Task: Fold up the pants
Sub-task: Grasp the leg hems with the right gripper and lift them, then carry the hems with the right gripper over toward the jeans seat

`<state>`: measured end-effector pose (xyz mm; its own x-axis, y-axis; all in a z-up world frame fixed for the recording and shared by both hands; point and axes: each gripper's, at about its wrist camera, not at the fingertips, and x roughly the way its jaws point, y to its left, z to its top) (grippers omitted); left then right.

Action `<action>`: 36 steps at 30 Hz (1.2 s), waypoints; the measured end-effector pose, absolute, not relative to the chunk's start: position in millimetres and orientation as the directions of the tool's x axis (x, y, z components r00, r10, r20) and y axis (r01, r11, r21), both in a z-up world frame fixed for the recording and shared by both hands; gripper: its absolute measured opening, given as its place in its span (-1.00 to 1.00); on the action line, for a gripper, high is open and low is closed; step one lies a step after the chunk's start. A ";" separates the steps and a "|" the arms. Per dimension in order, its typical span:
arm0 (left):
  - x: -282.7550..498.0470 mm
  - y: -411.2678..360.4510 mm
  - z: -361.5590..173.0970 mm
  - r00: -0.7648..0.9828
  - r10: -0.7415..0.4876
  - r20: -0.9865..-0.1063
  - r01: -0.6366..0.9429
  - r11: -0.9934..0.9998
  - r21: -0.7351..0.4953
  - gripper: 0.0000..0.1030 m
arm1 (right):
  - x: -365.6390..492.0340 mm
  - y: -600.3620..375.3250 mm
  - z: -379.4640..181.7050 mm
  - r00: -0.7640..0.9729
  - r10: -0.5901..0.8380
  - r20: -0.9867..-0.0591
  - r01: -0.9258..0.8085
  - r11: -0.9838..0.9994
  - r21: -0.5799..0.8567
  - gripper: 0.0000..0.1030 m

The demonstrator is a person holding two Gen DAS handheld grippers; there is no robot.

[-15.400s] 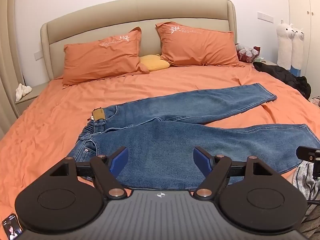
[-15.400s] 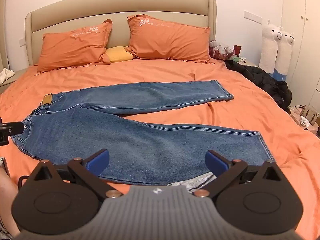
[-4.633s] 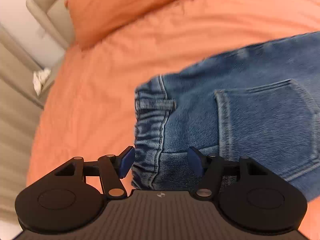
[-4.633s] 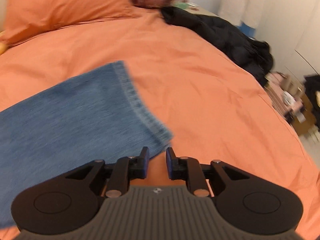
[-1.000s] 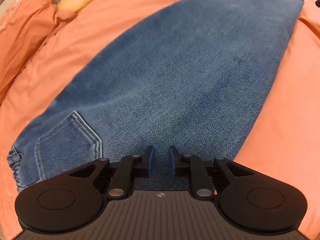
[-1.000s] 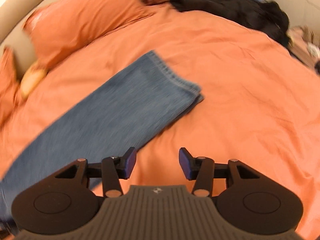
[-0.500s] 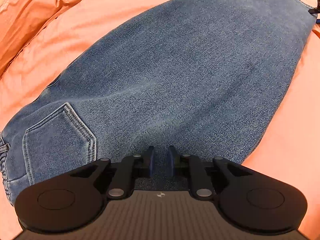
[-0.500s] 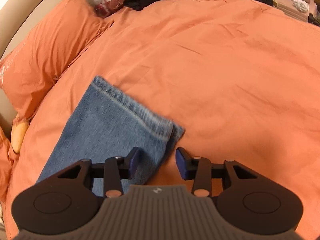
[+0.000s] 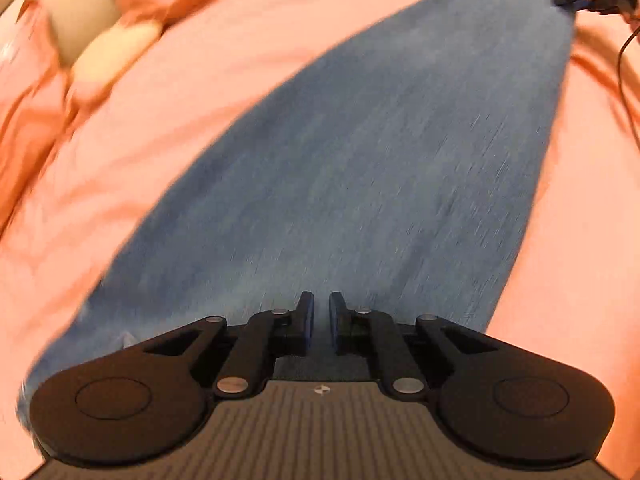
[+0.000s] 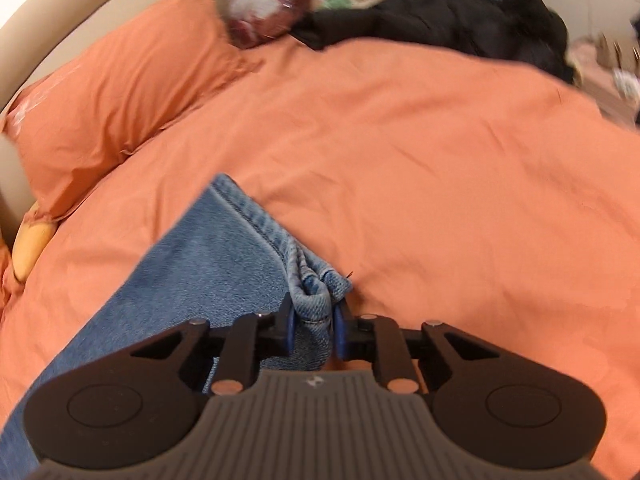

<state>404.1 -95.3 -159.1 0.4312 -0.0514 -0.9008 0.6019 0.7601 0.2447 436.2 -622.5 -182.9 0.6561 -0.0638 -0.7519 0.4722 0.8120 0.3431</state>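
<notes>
- Left view is smeared with blur; the waist end of the jeans (image 9: 360, 168) is hidden under the left gripper (image 9: 319, 322) at bottom centre.
- Left gripper: jaws nearly together, denim beneath; whether they pinch cloth, I cannot tell.
- Right gripper (image 10: 313, 330), bottom centre, clamped on the bunched hem (image 10: 316, 284).
- 1 pair of jeans, running lower left to centre on the orange bed (image 10: 440, 168).
- 1 pillow (image 10: 120, 80) upper left, 1 black garment (image 10: 460, 20) top right, edges blurred.
</notes>
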 end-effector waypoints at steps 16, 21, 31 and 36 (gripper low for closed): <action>437.1 -280.1 -211.8 0.284 -0.408 -0.868 0.838 0.546 0.017 -1.00 | 439.2 -604.2 -128.6 0.657 -0.057 -0.752 0.302 0.934 0.193 -0.76; 445.6 -290.8 -215.9 0.239 -0.434 -0.868 0.860 0.510 -0.018 -1.00 | 442.6 -601.4 -128.6 0.652 -0.057 -0.756 0.287 0.941 0.177 -0.76; 502.1 -298.9 -204.7 0.315 -0.351 -0.882 0.796 0.603 0.044 -0.83 | 432.2 -590.4 -116.4 0.687 -0.066 -0.723 0.244 0.959 0.145 -0.76; 552.8 -298.0 -206.7 0.382 -0.263 -0.886 0.687 0.722 0.082 -0.86 | 432.7 -590.3 -118.9 0.685 -0.069 -0.725 0.242 0.960 0.137 -0.76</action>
